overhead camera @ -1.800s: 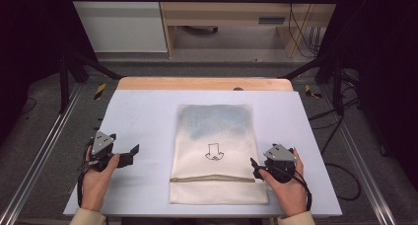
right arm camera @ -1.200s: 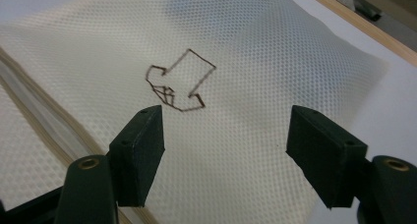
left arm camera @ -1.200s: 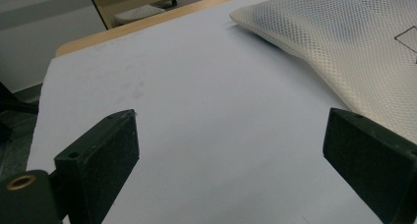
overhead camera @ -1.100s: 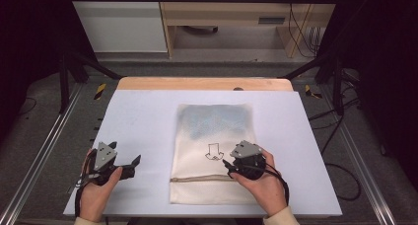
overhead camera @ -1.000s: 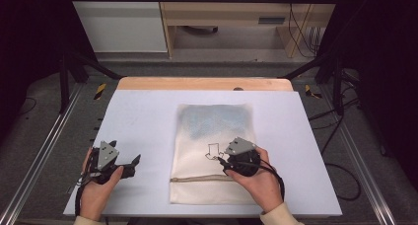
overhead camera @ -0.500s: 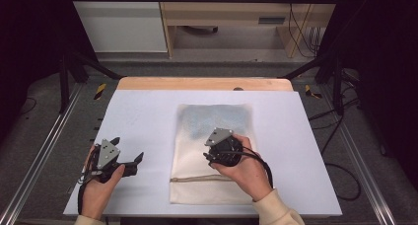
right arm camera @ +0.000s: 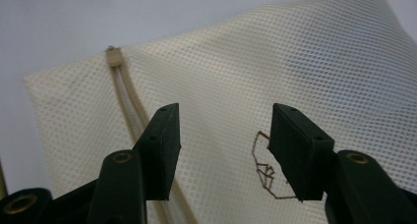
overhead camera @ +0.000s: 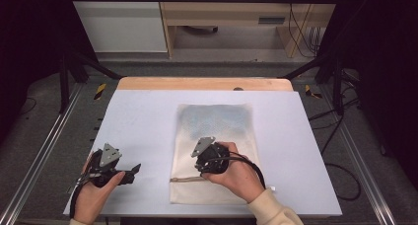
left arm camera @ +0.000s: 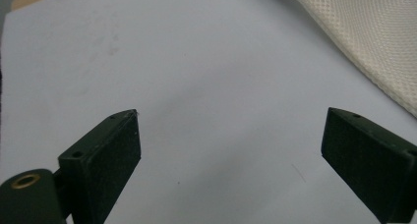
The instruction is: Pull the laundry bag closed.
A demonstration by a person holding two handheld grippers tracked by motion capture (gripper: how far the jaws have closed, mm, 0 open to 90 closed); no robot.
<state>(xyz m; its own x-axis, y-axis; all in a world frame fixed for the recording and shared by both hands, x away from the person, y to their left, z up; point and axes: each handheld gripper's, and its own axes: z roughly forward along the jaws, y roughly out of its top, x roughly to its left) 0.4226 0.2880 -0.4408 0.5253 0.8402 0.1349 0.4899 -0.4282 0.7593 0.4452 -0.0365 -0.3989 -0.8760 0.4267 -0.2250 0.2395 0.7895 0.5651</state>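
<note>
A cream mesh bag lies flat in the middle of the pale table. A zipper runs across its near end, and a brown arrow is drawn on it. My right gripper hovers over the bag's near half, pointing toward the zipper and its end stop. Its jaws have just been closing and stand half open above the mesh, pressing on nothing. My left gripper rests at the front left, open over bare table, with the bag's edge off to its right.
A wooden strip borders the table's far edge. Metal frame rails run along both sides. Beyond the table stand a white cabinet and a wooden bench. Cables lie on the floor at the right.
The right hand has carried its gripper from the bag's right edge leftward onto the bag's middle, its jaws now turned toward the zipper. The left gripper has stayed in place over the last second.
</note>
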